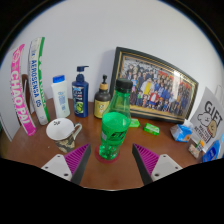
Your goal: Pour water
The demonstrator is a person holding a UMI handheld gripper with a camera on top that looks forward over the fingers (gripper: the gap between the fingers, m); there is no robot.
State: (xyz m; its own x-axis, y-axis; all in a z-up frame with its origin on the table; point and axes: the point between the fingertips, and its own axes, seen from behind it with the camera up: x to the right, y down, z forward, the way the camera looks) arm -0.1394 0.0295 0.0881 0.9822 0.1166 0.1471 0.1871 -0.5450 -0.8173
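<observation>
A green plastic bottle (115, 128) with a dark cap stands upright on the brown wooden table (110, 172), on a small red coaster. It stands just ahead of my fingers and between their lines, with a gap at each side. My gripper (112, 162) is open and empty; the left pad (76, 160) and right pad (147, 158) show magenta. A white cup (62, 130) with a dark inside stands on the table to the left of the bottle.
A framed group photo (155, 86) leans on the wall behind. A white bottle (62, 97), a blue pump bottle (80, 95) and a brown bottle (102, 100) stand at the back. Tall banners (22, 90) stand left; boxes (207, 125) stand right.
</observation>
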